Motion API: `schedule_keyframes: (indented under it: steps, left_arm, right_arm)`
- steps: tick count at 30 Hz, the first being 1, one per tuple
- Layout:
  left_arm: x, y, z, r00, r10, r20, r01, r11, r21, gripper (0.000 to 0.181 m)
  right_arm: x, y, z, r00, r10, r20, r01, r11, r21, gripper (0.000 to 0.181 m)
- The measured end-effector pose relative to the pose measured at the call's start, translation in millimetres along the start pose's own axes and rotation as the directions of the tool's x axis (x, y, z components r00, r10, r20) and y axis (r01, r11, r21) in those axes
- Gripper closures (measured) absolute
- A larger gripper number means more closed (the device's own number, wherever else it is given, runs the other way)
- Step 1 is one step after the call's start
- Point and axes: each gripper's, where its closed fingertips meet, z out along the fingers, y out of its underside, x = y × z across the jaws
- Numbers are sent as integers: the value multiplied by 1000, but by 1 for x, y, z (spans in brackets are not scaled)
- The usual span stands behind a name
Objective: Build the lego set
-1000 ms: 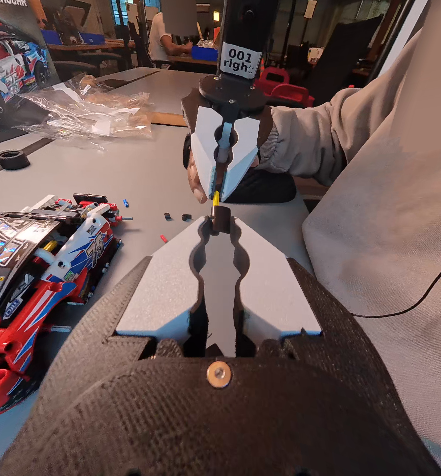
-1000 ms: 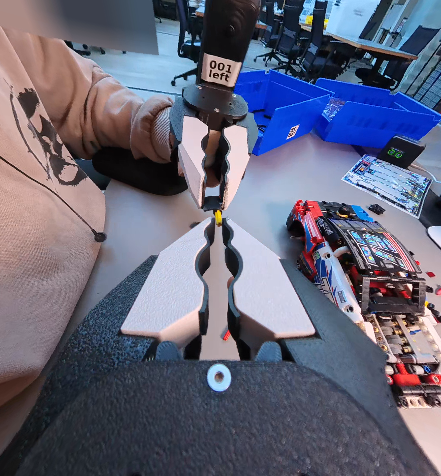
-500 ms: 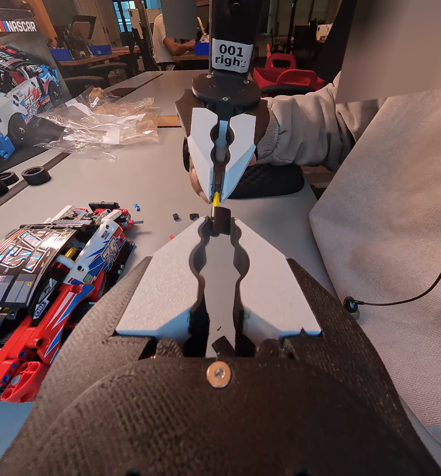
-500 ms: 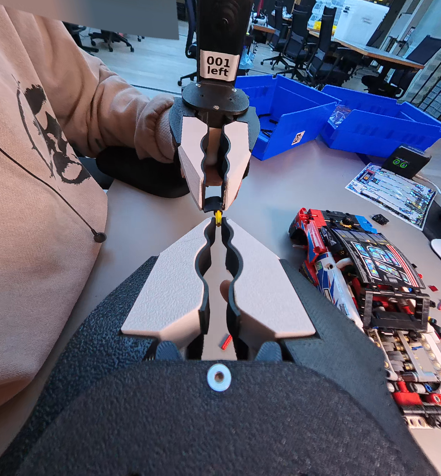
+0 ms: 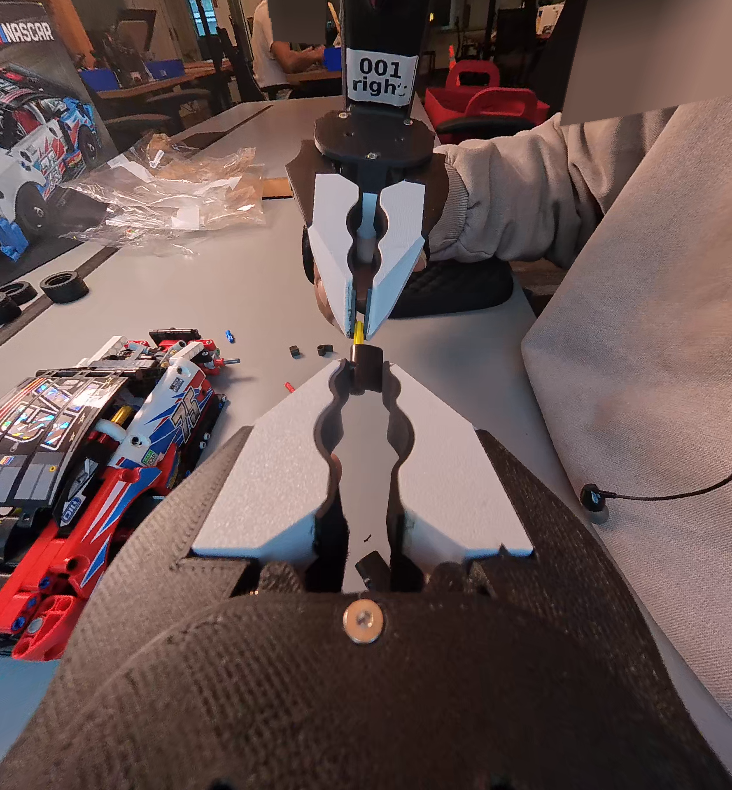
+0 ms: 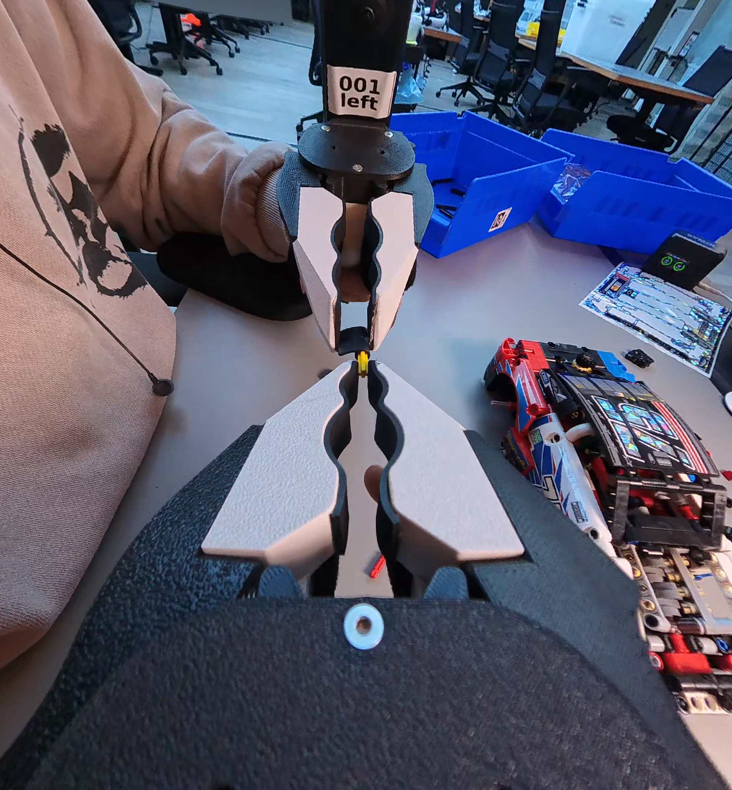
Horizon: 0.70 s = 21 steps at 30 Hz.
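Note:
My left gripper (image 5: pixel 366 368) is shut on a small black cylindrical lego piece (image 5: pixel 367 363) at its fingertips. My right gripper (image 6: pixel 361 368) is shut on a short yellow pin (image 6: pixel 361 367). The two grippers face each other tip to tip above the table, the yellow pin (image 5: pixel 358 333) meeting the end of the black piece (image 6: pixel 352 340). The right gripper (image 5: pixel 358 329) shows opposite in the left wrist view, the left gripper (image 6: pixel 354 342) in the right wrist view. The partly built red, white and blue lego race car (image 5: pixel 77 449) lies on the table beside them (image 6: pixel 612 470).
Loose small pieces (image 5: pixel 308 351) lie on the grey table (image 5: pixel 227 290) by the car. Black tyres (image 5: pixel 62 287), clear plastic bags (image 5: pixel 176 201) and the set's box (image 5: pixel 22 141) stand far left. Blue bins (image 6: pixel 527 184), a sticker sheet (image 6: pixel 655 312) and a small black device (image 6: pixel 681 265) lie beyond the car. Less than 4 cm separates the two grippers' tips.
Both grippers stay tip to tip with the pin against the black piece. The views have shifted slightly; the car sits lower and farther left in the left wrist view.

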Motion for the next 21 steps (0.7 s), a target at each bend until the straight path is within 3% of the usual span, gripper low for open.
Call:
schedule_keyframes:
  steps: [8,14,21]
  left_arm:
    - [-1,11,3,1000,-1,-7,0,999,-46,168]
    - [-25,14,-6,998,-51,44,53,997,-53,167]
    - [-36,40,-10,995,-13,104,29,989,-146,167]
  right_arm:
    - [-1,11,4,1000,10,-3,-10,1000,-22,179]
    - [25,13,12,998,47,-45,-47,999,4,178]
    - [36,37,21,1000,22,-20,-24,994,-104,169]
